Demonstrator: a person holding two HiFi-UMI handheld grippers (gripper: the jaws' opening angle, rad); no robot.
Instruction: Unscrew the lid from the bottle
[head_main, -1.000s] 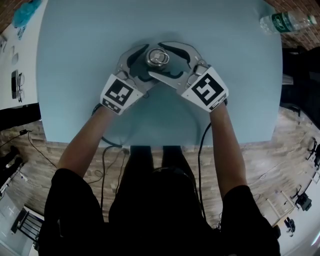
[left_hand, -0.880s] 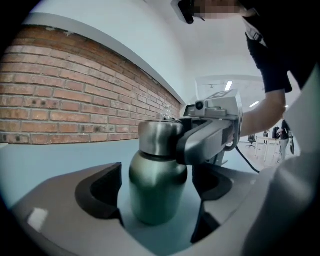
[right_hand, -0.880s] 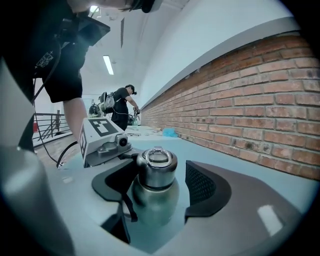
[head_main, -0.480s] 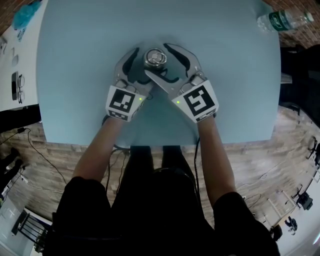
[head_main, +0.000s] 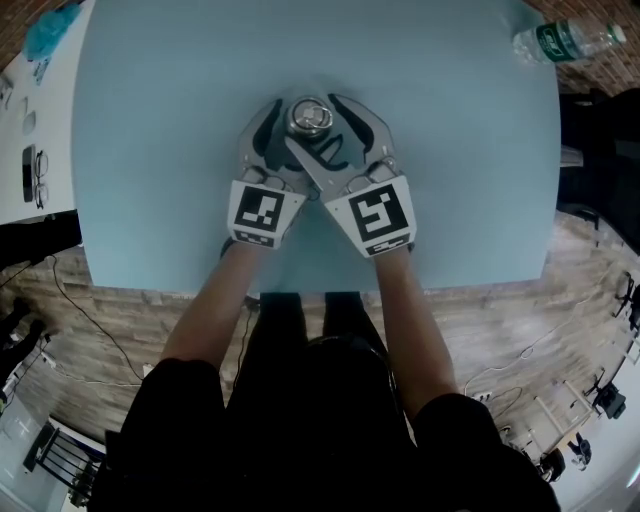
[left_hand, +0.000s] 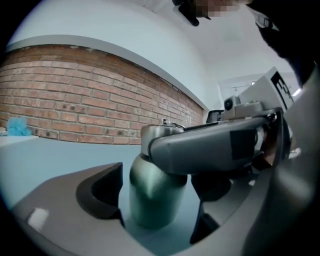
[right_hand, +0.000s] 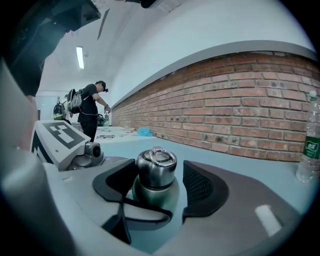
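Observation:
A small steel bottle (head_main: 311, 117) with a ring-topped lid (right_hand: 156, 167) stands upright on the light blue table (head_main: 460, 160). Both grippers reach it from the near side and cross at it. My left gripper (head_main: 300, 128) is low, its jaws either side of the bottle's body (left_hand: 152, 195): the left pad is close against it and a strip of table shows before the right pad. My right gripper (head_main: 318, 122) sits higher, with its jaws around the lid and a gap on each side. One right jaw crosses above the left gripper (left_hand: 155, 200) in the left gripper view.
A clear plastic water bottle (head_main: 570, 42) lies at the table's far right corner and shows in the right gripper view too (right_hand: 311, 145). A white side table (head_main: 30, 150) with small items stands to the left. A brick wall (right_hand: 240, 110) runs behind. A person (right_hand: 92, 107) stands far off.
Both grippers have swung toward the person around the bottle, so their marker cubes now sit closer together. The bottle has stayed in place.

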